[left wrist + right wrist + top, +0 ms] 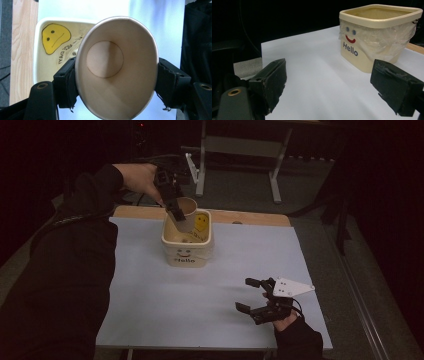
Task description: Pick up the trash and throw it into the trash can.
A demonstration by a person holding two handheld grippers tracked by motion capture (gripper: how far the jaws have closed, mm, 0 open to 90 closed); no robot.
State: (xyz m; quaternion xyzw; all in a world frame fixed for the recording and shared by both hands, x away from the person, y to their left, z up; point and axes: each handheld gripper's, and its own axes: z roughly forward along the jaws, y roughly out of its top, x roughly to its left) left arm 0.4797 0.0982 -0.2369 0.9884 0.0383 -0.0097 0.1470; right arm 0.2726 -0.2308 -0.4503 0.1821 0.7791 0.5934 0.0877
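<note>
A brown paper cup [188, 213] hangs tilted over the far left part of a cream square bin [189, 258], which bears a smiley and "Hello". My left gripper [176, 216] is shut on the cup's sides. The left gripper view looks into the empty cup [117, 75], with the bin's rim [37, 50] and a yellow face drawn inside it behind. My right gripper [245, 294] rests near the table's front right, open, with nothing between its fingers. The right gripper view shows the bin [372, 52] ahead and to the right of the gripper [329, 87], well apart from it.
A white sheet [150, 295] covers the table, and a strip of bare wood [250, 218] shows along the far edge. A metal table frame [275, 180] stands on the floor beyond. The person's dark sleeve [60, 270] covers the left side.
</note>
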